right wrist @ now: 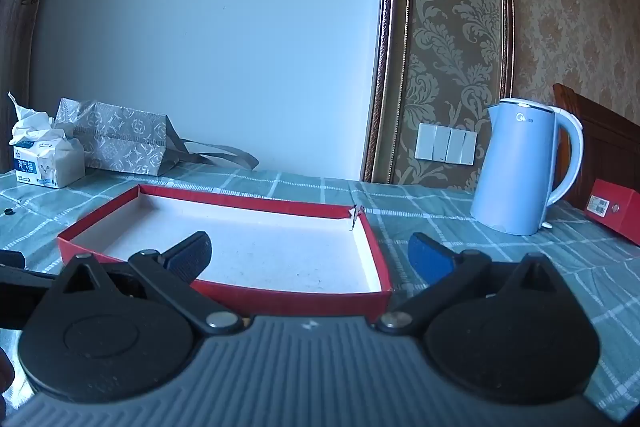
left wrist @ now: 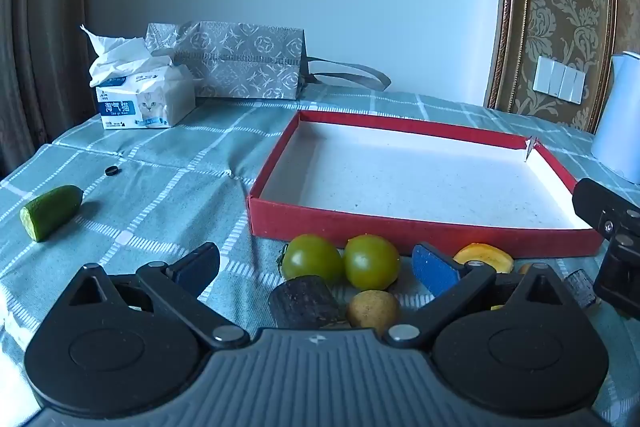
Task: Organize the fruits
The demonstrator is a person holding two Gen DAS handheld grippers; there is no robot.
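Observation:
A shallow red box (left wrist: 424,233) with a white inside lies on the checked cloth, with nothing in it. Before its near wall sit two green tomatoes (left wrist: 312,258) (left wrist: 371,261), a small yellow round fruit (left wrist: 373,310), a dark block (left wrist: 304,301) and an orange piece (left wrist: 485,257). A cut cucumber (left wrist: 51,211) lies far left. My left gripper (left wrist: 316,269) stands open over this cluster, touching nothing. In the right wrist view my right gripper (right wrist: 310,257) is open above the box's (right wrist: 280,297) near right corner, holding nothing.
A tissue pack (left wrist: 140,101) and a grey patterned bag (left wrist: 240,61) stand at the back left. A pale blue kettle (right wrist: 520,167) and a small red box (right wrist: 614,209) stand at the right. A small black disc (left wrist: 112,170) lies on the cloth.

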